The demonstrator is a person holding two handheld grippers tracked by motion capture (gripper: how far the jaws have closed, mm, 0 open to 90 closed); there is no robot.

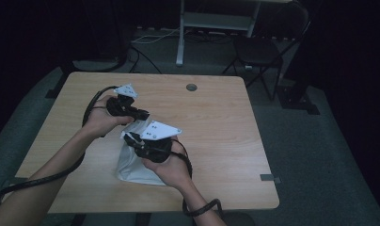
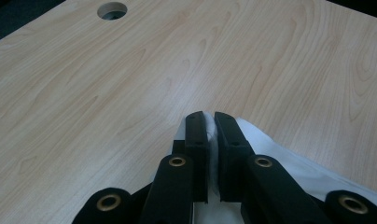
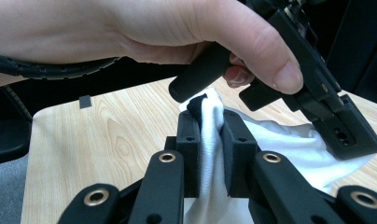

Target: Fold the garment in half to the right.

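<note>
Left gripper (image 2: 210, 119): clamped on white cloth (image 1: 134, 165) edge. Right gripper (image 3: 210, 119): clamped on bunched fold. Risk: thin left bite slipping if pulled apart.

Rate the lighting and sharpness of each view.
High view: dim, soft, room beyond the table nearly black. Left gripper view: evenly lit, wood grain sharp, left gripper crisp on the white cloth. Right gripper view: brighter, the hand up close slightly soft.
</note>
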